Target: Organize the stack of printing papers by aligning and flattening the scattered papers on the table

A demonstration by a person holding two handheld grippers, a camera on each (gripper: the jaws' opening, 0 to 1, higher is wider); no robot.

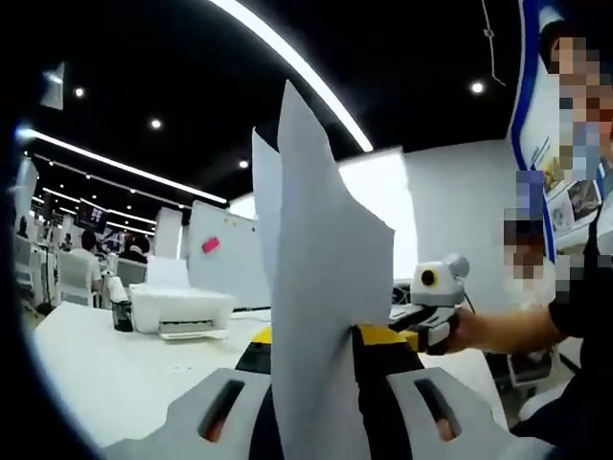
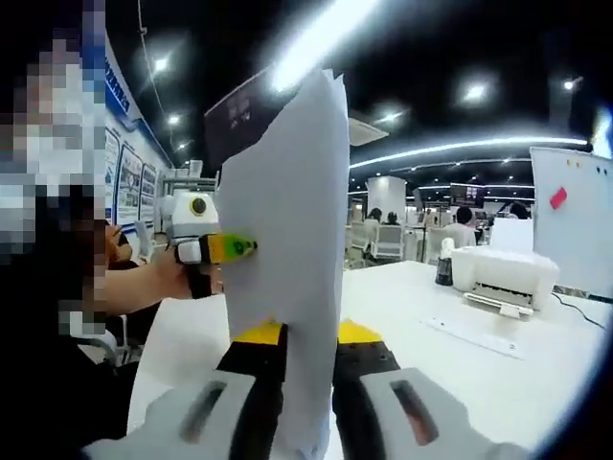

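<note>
A stack of white printing papers (image 1: 321, 259) stands upright above the white table (image 1: 105, 369), its sheets fanned unevenly at the top. My left gripper (image 1: 321, 340) is shut on its lower edge, yellow-tipped jaws pressing both faces. In the left gripper view the right gripper (image 1: 431, 324), held by a hand, meets the stack's right edge. In the right gripper view the same stack (image 2: 287, 249) rises between the jaws of my right gripper (image 2: 308, 335), which is shut on it. There the left gripper (image 2: 218, 249) reaches the stack's left edge.
A white printer (image 1: 180, 311) sits on the table with a dark bottle (image 1: 121, 314) beside it; it appears in the right gripper view as the printer (image 2: 503, 276). A whiteboard (image 2: 573, 216) stands behind. The person (image 2: 57, 287) stands close by. Other desks and seated people are farther back.
</note>
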